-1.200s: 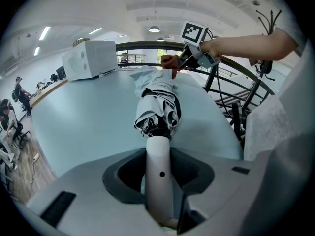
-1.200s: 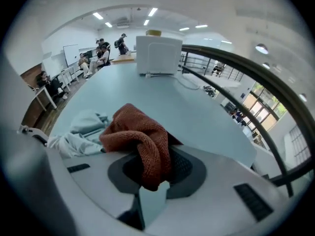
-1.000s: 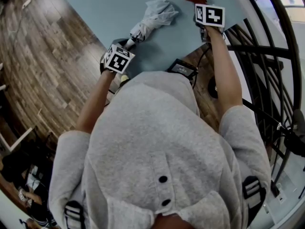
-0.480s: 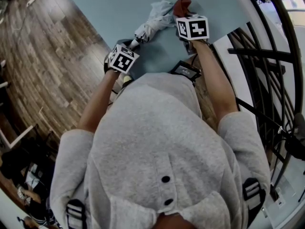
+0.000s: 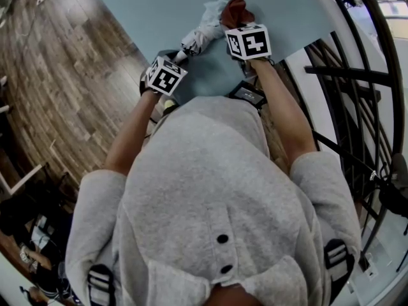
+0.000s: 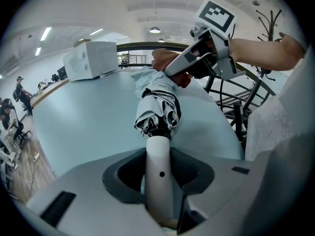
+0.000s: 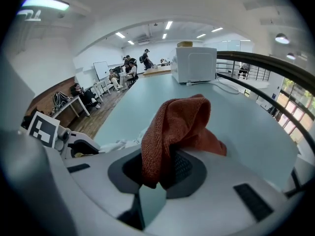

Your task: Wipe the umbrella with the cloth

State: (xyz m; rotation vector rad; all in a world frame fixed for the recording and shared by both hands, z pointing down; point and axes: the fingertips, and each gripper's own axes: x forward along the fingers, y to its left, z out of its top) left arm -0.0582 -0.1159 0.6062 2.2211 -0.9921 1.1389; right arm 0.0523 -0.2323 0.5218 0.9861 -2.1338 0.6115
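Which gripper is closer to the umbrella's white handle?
Left. The left gripper has its fingers shut on the handle. The right gripper, holding the red cloth, is farther along, at the umbrella's folded canopy.

My head view looks steeply down at the table. Both gripper views sit close behind their jaws, facing across it; all probably share the umbrella.

Bright, even ceiling strip lights illuminate the room; fisheye distortion bends and darkens edges; shadows stay soft.
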